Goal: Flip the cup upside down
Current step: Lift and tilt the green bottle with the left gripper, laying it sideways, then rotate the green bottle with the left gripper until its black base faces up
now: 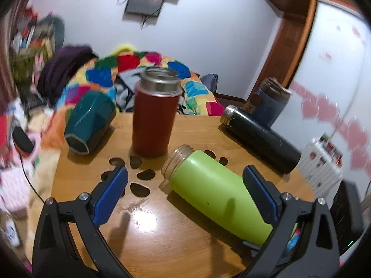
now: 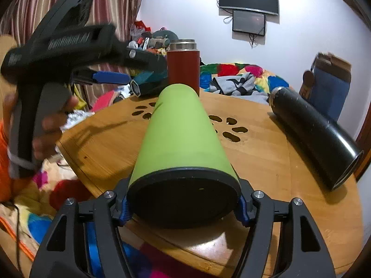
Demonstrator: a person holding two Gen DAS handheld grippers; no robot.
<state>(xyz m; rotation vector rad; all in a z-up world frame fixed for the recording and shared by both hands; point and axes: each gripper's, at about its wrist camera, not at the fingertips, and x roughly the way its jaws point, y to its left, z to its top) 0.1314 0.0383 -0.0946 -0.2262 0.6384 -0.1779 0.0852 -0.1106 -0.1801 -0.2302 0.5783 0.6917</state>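
A lime-green cup (image 1: 215,192) lies on its side over the round wooden table (image 1: 162,238), open mouth pointing away from the right gripper. My right gripper (image 2: 183,208) is shut on the green cup (image 2: 180,136) at its black base end and holds it level. My left gripper (image 1: 185,180) is open above the table, with its fingers on either side of the cup and apart from it. It also shows in the right wrist view (image 2: 111,78) at the upper left, held by a hand.
A red flask (image 1: 154,113) stands upright at the table's middle. A teal cup (image 1: 90,122) lies at the left, a black flask (image 1: 259,136) lies at the right. A blue box (image 1: 270,102) stands behind. A bed with a colourful quilt (image 1: 143,64) lies beyond.
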